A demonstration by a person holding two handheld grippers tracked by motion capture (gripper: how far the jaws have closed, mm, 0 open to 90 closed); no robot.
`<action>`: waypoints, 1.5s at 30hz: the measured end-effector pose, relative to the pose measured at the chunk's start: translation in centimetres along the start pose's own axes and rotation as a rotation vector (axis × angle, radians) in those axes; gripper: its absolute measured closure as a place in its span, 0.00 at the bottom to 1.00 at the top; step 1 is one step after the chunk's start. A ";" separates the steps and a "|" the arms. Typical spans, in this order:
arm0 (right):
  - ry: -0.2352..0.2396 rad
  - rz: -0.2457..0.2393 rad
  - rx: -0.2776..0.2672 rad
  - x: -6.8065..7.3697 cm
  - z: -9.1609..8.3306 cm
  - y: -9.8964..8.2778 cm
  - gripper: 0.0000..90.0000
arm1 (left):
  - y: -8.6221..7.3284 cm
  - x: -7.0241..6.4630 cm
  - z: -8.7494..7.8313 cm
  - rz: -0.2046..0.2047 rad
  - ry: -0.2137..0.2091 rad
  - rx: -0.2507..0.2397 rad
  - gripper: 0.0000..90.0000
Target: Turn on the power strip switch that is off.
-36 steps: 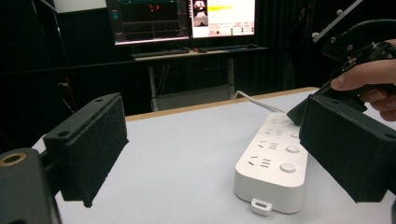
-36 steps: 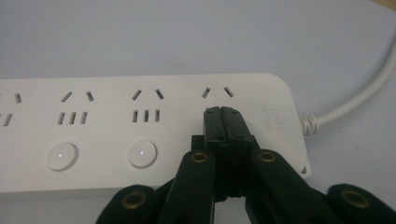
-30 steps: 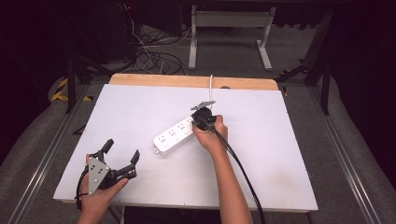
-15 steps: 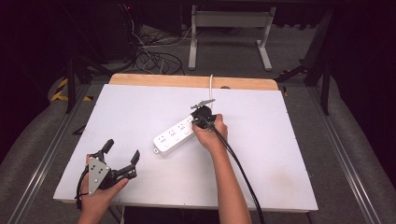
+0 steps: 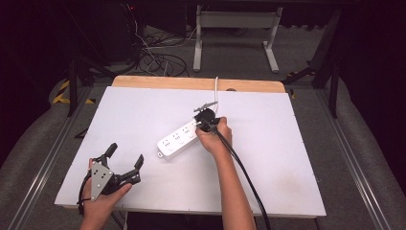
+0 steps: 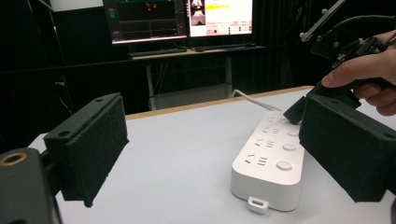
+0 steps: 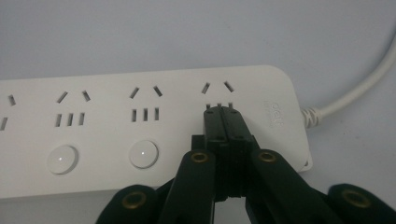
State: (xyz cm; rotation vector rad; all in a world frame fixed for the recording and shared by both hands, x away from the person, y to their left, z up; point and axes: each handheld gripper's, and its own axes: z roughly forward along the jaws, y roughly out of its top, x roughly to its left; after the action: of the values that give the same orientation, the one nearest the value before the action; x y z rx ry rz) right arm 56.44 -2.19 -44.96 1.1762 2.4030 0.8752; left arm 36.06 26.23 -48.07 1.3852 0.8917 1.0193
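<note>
Right tongs (image 7: 223, 112), pressed together, bear on the strip (image 5: 179, 139) by its cord-end socket, seemingly its switch; press straight down. Left tongs (image 5: 125, 157) hang spread

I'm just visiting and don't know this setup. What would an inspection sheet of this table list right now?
Surface: white table top with a wooden strip along the far edge.
Job's things: white power strip lying flat mid-table.
Clutter: nothing seen.
Grippers: left gripper open, at the near left corner, apart from the strip; right gripper shut, its tips on the strip's end socket.
Cables: the strip's white cord runs over the far edge; a black cable trails from the right gripper.
Surroundings: dark room, monitors on a desk, cables on the floor.
</note>
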 end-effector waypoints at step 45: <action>-0.005 -0.029 0.042 0.2 -0.4 0.7 1.00 | -0.1 0.0 0.4 -0.016 -0.006 0.005 0.09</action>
State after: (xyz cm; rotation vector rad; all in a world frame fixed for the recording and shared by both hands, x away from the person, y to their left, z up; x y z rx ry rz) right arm 56.55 -1.80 -44.21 1.1548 2.4393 0.8150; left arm 36.44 26.15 -48.19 1.3826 0.9006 1.0005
